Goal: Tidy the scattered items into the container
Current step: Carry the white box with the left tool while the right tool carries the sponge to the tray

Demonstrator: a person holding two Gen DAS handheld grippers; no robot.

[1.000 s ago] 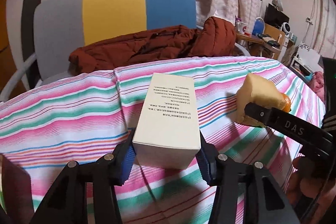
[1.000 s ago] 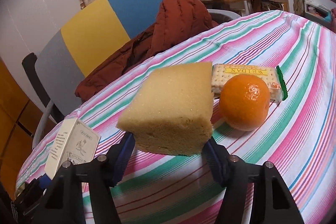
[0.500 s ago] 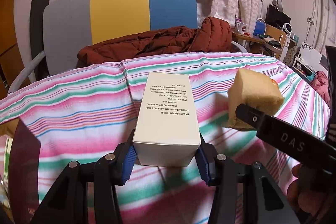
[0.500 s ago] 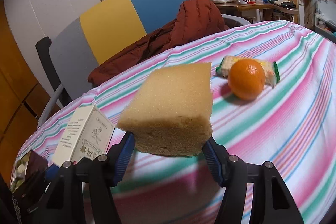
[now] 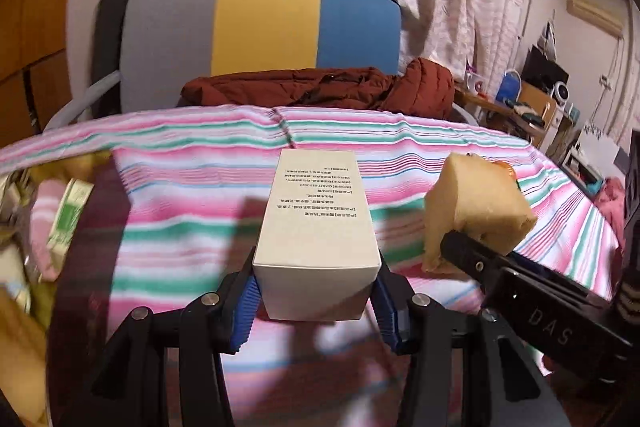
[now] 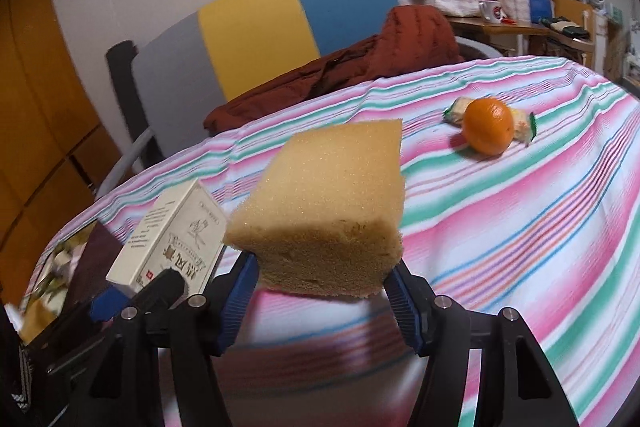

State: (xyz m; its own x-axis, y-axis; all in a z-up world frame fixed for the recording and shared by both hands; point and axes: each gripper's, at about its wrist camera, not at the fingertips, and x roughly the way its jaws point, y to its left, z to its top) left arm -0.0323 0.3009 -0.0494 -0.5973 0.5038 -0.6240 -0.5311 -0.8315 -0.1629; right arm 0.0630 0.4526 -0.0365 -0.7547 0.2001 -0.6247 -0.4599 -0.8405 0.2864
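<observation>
Left gripper [image 5: 316,301]: jaws clamped on the near end of a cream carton [image 5: 316,227], blue pads pressed against both of its long sides. The carton is carried clear of the striped tablecloth [image 5: 192,227], printed face up, its far end pointing away from the tongs.

Right gripper [image 6: 320,301]: jaws clamped on a yellow sponge [image 6: 332,203], which bulges above and in front of the pads and hangs above the cloth. In the left wrist view this sponge sits just to the right of the carton, level with it.

Container [image 5: 86,239]: a dark-walled box left of the left tongs, near the table edge. It holds a pink item, a green-and-white packet and other pieces; motion blur makes those contents hard to identify with confidence. Neither carried item is over it.

Ahead and to the right of the right tongs, well apart from them, an orange [image 6: 488,131] rests on the cloth, touching a wrapped biscuit packet [image 6: 520,123] behind it.

Beyond the table: a grey, yellow and blue chair [image 5: 264,27] with a rust-coloured jacket [image 5: 320,89] draped on its seat.
</observation>
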